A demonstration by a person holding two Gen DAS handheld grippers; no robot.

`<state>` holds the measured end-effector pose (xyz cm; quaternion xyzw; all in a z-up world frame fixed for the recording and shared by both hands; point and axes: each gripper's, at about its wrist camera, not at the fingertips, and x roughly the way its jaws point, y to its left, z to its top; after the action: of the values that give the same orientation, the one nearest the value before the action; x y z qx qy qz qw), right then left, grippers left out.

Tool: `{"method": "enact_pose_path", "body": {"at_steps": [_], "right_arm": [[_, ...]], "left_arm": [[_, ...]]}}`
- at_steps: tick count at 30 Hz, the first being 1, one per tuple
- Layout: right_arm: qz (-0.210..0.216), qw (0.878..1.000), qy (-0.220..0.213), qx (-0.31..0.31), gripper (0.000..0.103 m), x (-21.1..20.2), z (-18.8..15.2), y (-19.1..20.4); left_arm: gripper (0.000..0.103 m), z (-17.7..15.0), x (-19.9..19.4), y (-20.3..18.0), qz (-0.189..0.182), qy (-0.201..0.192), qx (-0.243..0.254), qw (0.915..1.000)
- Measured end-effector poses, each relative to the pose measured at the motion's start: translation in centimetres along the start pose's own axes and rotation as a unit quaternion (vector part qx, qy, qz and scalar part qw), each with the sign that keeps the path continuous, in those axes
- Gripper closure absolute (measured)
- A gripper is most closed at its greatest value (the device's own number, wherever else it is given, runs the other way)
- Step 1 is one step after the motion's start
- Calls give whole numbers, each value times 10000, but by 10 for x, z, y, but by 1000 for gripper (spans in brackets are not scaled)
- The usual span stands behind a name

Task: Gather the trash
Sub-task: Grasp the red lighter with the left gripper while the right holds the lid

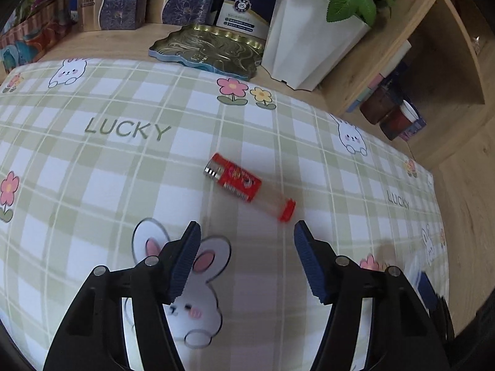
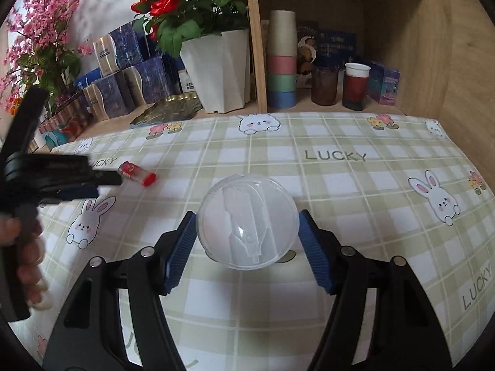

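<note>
Right wrist view: right gripper (image 2: 247,232) jaws clamp a clear plastic dome lid (image 2: 247,221); left gripper (image 1: 247,247) jaws stand apart, empty, short of the red-capped bottle (image 1: 247,184) mid-desk.

Soft, even daylight fills both views, brightest at the upper left of the right wrist view. Shadows on the cloth (image 1: 130,160) are faint. Fisheye bending curves the edges, with dark corners. The bottle (image 1: 247,185) and hand (image 2: 29,262) are motion-blurred.
</note>
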<state>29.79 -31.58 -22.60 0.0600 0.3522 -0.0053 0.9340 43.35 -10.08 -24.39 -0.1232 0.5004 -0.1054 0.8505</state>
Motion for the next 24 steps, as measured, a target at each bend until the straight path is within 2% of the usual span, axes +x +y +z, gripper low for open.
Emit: {"method": "enact_pose_path", "body": {"at_steps": [8,12,15,17,19,24], "right_arm": [[257,9993,50,253,36,2,0,-9],[340,9990,26,274,36,1,1,-10],[357,9990,-3,285,36,0,1,-11],[375,9986,-9,362,36,0,0,-14],[403,9982,-15,449,36,0,0,-17],[437,9978,-20,505,36,0,0,-19]], "left_arm": [[44,24,27,-10,374,-60,-154,9992],[44,29,37,-23,690,-127,115,9975],[44,27,41,-34,696,-162,428,9965],[50,22,42,-42,646,-172,742,9950],[75,15,43,-52,819,-187,1187,9894],[75,-2,38,-57,804,-270,1531,9846]]}}
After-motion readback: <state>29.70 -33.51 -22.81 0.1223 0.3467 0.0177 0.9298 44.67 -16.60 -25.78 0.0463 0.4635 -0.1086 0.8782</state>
